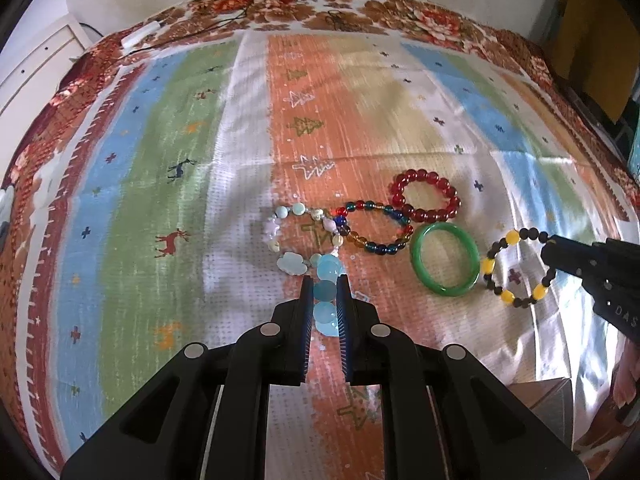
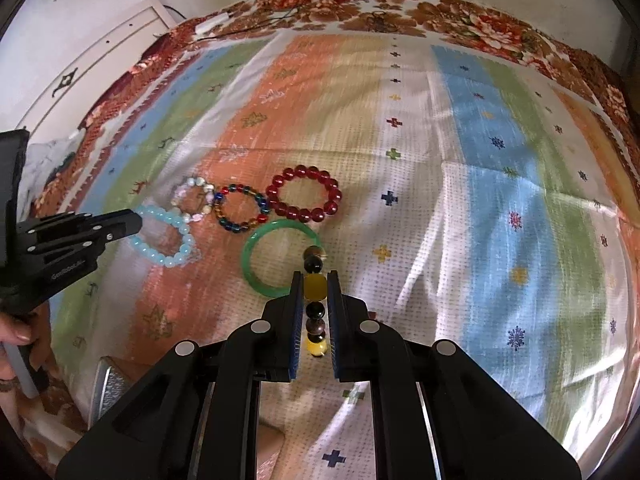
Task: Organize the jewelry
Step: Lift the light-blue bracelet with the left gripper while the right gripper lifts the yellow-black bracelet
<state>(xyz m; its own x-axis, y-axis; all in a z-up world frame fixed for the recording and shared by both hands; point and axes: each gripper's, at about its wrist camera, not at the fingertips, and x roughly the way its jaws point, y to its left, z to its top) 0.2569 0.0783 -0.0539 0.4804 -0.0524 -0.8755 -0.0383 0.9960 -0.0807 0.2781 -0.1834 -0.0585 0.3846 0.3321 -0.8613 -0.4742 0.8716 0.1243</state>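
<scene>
My left gripper [image 1: 323, 280] is clenched on the pale blue bead bracelet [image 2: 164, 236]: in the left wrist view its beads sit squeezed between the two fingers [image 1: 306, 300], the string running down the gap. In the right wrist view the rest of that bracelet hangs or lies as an open loop just off the left fingertips; I cannot tell whether it touches the cloth.

My right gripper [image 2: 313, 280] grasps the black-and-yellow bead bracelet [image 1: 516, 268]. A yellow bead is pinched at the fingertips, with dark beads and another yellow one lined up in the gap behind it. From the left wrist view the loop stands out from the right fingers, just beside the green bangle [image 1: 445, 259].

The surface is a bed or low platform covered by a striped cloth [image 1: 360, 100] in orange, green, blue and white, with small crosses, trees and deer; a floral cover [image 1: 420, 16] shows beyond its far edge.

Lying on the cloth, from left to right in the left wrist view:
- pastel shell-and-bead bracelet [image 1: 280, 232], touching the multicolour one
- multicolour glass bead bracelet [image 1: 376, 226], between the pastel and red ones
- dark red bead bracelet [image 1: 426, 196], farthest back, touching the multicolour one
- green bangle, flat, nearest me, just below the red one

A white cable adapter with thin black wires [image 1: 140, 34] lies at the far left edge.
</scene>
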